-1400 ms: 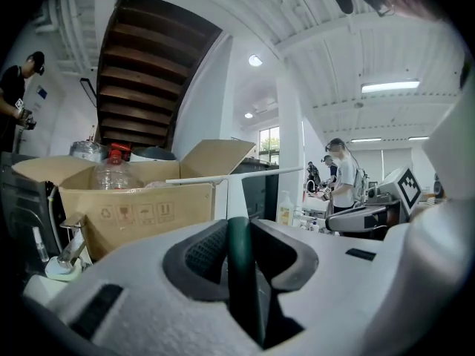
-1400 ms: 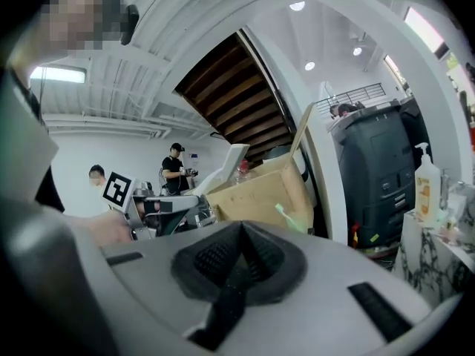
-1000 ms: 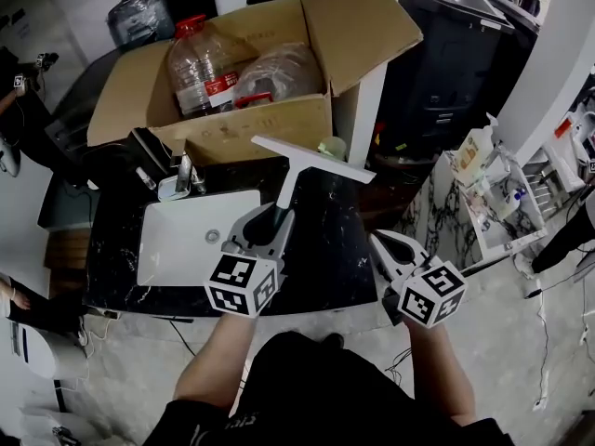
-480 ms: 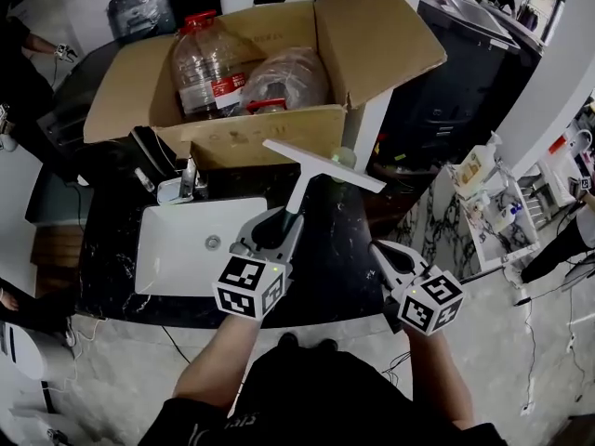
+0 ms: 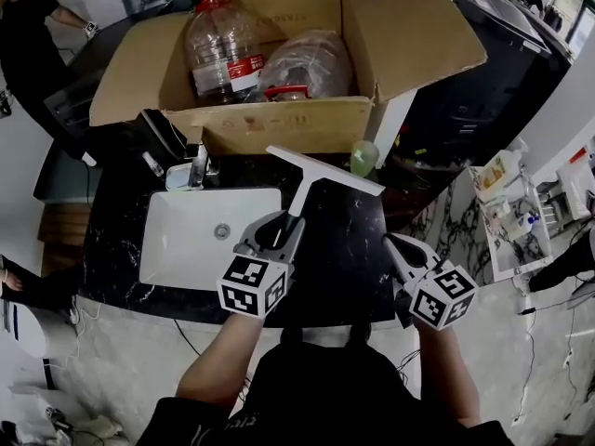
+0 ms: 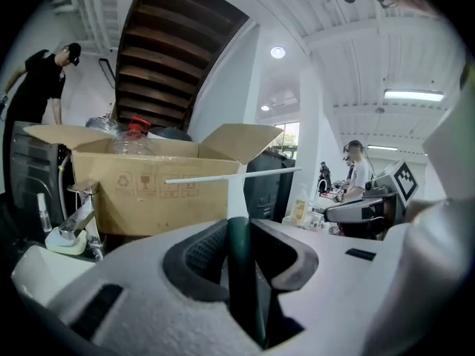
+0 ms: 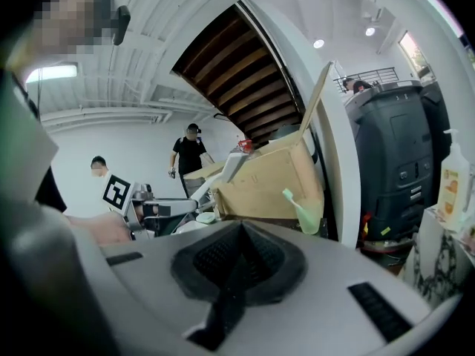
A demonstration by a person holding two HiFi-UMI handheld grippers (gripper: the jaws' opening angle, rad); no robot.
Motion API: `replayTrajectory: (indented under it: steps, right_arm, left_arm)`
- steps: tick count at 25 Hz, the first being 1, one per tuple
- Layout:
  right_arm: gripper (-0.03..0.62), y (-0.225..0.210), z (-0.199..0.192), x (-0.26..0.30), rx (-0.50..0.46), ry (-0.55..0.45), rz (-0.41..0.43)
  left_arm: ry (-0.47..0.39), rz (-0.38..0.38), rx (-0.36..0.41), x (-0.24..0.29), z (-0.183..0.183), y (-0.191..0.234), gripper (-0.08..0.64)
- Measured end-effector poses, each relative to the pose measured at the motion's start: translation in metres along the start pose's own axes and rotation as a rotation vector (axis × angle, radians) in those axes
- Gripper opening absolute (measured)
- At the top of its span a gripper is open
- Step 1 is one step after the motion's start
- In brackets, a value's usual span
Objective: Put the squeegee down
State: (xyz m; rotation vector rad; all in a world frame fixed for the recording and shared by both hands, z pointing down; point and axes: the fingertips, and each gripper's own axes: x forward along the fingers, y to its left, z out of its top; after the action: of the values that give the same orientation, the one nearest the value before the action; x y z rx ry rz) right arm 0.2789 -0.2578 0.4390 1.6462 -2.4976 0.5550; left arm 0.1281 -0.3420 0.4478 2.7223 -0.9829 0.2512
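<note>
The left gripper (image 5: 277,233) is clenched on the dark-green handle of the white T-shaped squeegee (image 5: 321,170). It holds the squeegee over the black marble bench (image 5: 349,258), just right of the white rectangular sink (image 5: 177,249). The right gripper (image 5: 402,251), jaws together and empty, hangs at the bench's right edge. An open brown cardboard box (image 5: 279,126) closes off the back.

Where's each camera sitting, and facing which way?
Head view: on the person's head, facing steeply down at the counter and sink; both forearms, left gripper, right gripper show.
Left gripper view: on the left gripper, facing the cardboard box along jaws shut on the squeegee.
Right gripper view: on the right gripper, jaws shut, empty, facing the box.
Both gripper views share the box.
</note>
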Motion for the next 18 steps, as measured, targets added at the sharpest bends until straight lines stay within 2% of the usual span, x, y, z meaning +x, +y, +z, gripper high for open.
replayTrajectory:
  steps: [4,9,14,18]
  right_arm:
    - [0.006,-0.018,0.000,0.002,-0.023,0.019,0.107]
    - [0.006,-0.042,-0.022,-0.010,-0.024,0.081,0.237]
    - [0.006,-0.062,-0.039,-0.019,0.008,0.120,0.285]
    - [0.006,-0.064,-0.037,-0.017,0.008,0.115,0.285]
  left_arm:
    - [0.011,0.103,-0.025,0.008,-0.002,-0.002,0.104]
    - [0.039,0.207,-0.095,0.019,-0.025,-0.033,0.104]
    - [0.106,0.251,-0.096,0.026,-0.055,-0.058,0.104]
    - [0.173,0.252,-0.170,0.035,-0.088,-0.056,0.104]
